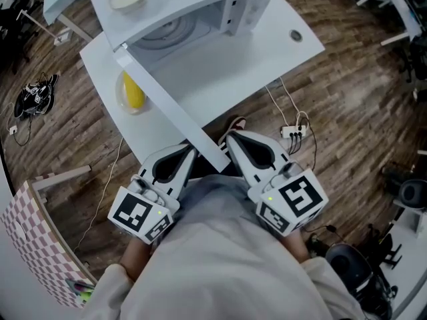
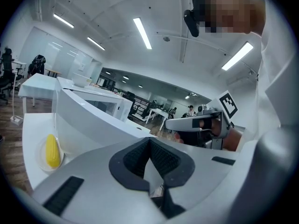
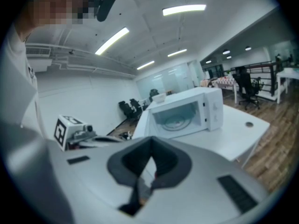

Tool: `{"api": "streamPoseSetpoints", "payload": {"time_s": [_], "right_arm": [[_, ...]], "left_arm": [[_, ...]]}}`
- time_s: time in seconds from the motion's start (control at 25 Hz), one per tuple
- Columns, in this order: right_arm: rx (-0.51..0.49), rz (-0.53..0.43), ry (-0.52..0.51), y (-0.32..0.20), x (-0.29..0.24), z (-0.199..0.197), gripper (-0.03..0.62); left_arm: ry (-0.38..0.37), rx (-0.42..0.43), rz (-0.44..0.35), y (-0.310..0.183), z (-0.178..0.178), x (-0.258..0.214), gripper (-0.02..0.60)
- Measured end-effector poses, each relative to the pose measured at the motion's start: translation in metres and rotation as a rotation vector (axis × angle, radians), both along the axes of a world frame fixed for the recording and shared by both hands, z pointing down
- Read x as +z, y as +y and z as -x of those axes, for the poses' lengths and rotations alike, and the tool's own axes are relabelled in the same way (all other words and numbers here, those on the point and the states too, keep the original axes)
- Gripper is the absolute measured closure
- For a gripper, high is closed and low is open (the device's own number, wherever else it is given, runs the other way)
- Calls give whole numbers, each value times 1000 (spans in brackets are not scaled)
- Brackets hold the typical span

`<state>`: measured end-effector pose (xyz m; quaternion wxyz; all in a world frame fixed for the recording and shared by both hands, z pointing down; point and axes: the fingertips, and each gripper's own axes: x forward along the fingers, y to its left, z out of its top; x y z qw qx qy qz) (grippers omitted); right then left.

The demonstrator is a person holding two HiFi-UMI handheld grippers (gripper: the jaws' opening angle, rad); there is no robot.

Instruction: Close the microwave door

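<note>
Where the head view looks down, left tool (image 1: 190, 153) and right tool (image 1: 231, 139) sit tucked against the torso (image 1: 220, 252), flanking the free end of the swung-out white microwave door (image 1: 170, 102). Left gripper view: jaws together. Right gripper view: jaws together too.

corn (image 1: 133, 91) on plate (image 1: 137, 110), white table (image 1: 267, 52); pwr strip (image 1: 293, 132) on wood floor (image 1: 347, 112); checkered box (image 1: 27, 232).

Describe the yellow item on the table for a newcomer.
Start at the white table with the open microwave. Left of its swung-out door, a corn cob lies in a small dish. It is the only yellow thing on the table.
</note>
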<state>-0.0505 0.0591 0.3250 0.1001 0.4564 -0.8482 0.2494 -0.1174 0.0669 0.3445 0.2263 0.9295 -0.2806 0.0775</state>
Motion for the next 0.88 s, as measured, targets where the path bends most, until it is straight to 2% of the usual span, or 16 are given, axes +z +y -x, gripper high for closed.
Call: {"api": "streamPoseSetpoints", "payload": {"time_s": [0.88], "right_arm": [[40, 7, -33, -5, 4, -28, 573]], "left_arm": [[5, -1, 19, -16, -28, 1, 566]]}}
